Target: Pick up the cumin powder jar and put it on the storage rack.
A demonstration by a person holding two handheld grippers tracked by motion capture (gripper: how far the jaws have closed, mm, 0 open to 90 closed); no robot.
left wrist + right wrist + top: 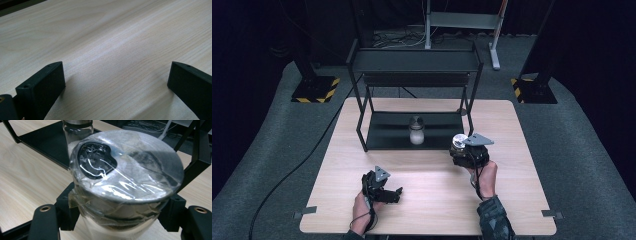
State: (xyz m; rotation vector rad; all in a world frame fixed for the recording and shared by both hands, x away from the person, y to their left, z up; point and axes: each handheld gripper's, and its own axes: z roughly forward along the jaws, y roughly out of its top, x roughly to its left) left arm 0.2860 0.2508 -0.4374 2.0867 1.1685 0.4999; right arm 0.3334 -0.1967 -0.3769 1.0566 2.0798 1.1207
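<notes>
Left gripper [398, 191] rests low over the near part of the wooden table [427, 205], jaws spread wide with bare wood between them in the left gripper view; it holds nothing.

Right gripper [460, 150] sits farther forward at the right, its jaws pinching a jar [125, 192] just under the lid. The jar's silver lid [135, 162] is wrapped in clear film and tape, and the body below it looks white. In the high view the held jar [458, 142] is beside the right front post of the black shelf rack [362, 131], clear of its lower tray.

A second jar [416, 130], glass with a dark lid and white contents, stands upright on the lower tray [387, 132] of the rack, roughly at its middle.

Step in hand, as judged: carrying the held jar to the lower tray beside the standing jar. Recommended procedure:
- Keep the jar upright; the film may make the grip slippery, so avoid tilting or jerking.
- Clear the front rail and the right post before moving inward.
- Set it down to the right of the standing jar, apart from it.
- Release only once the base is flat on the tray.

No brand, label or legible writing can be read on either jar; a dark mark under the film on the lid is unreadable.
</notes>
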